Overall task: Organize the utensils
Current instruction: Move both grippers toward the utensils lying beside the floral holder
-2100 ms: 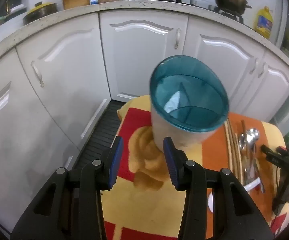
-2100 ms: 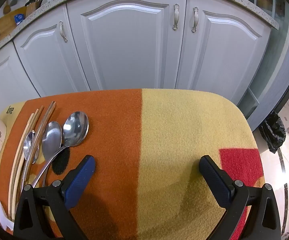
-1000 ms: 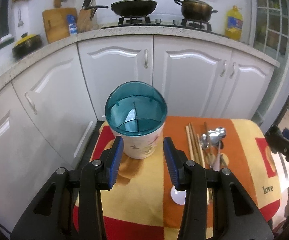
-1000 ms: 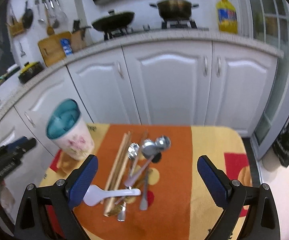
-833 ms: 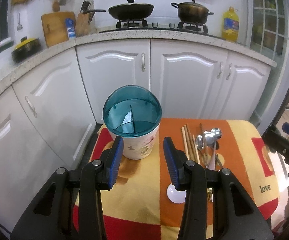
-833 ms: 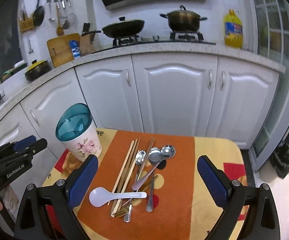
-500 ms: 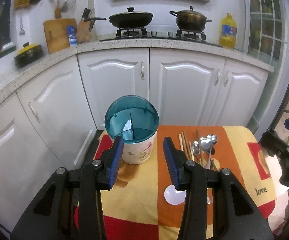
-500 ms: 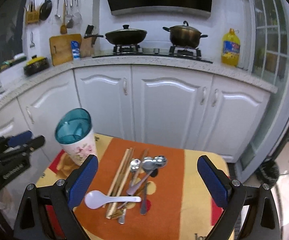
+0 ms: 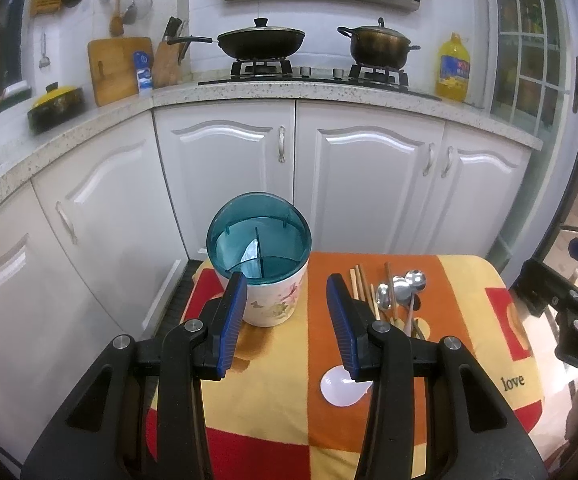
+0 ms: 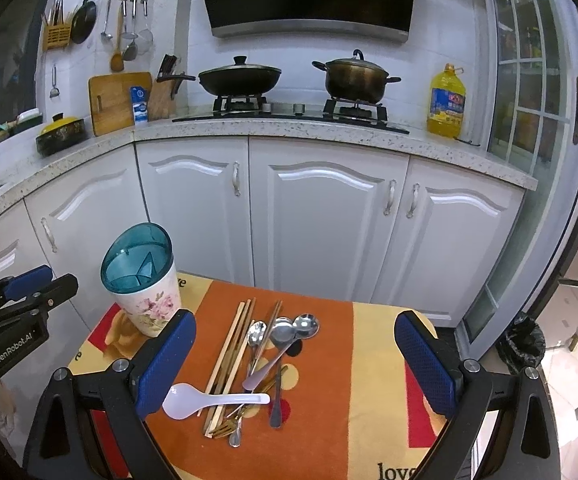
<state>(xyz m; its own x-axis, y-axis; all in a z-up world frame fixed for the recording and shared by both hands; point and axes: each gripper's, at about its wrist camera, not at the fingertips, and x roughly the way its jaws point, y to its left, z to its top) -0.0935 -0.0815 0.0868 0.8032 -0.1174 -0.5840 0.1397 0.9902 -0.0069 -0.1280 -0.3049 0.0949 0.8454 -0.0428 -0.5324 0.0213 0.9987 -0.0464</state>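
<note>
A floral utensil holder (image 9: 273,304) with a teal divided insert stands upright at the left of the small cloth-covered table (image 9: 273,400). Beyond my left gripper (image 9: 285,284) it stands free; the jaws are open with nothing between them. To its right lie wooden chopsticks (image 10: 231,356), metal spoons (image 10: 305,326), a white plastic spoon (image 10: 185,398) and a gold fork (image 10: 229,426). My right gripper (image 10: 295,320) hovers wide open above this pile, holding nothing. The holder (image 10: 149,308) and left gripper (image 10: 29,284) also show at the left of the right wrist view.
White cabinets (image 10: 321,232) curve behind the table under a speckled counter (image 10: 289,132) with a stove, two pots and a yellow oil bottle (image 10: 447,102). A black rubbish bag (image 10: 523,344) sits on the floor at right.
Both grippers have drawn back and up from the table, so the holder and utensils look smaller and lower in view. Both grippers' jaws kept their width.
</note>
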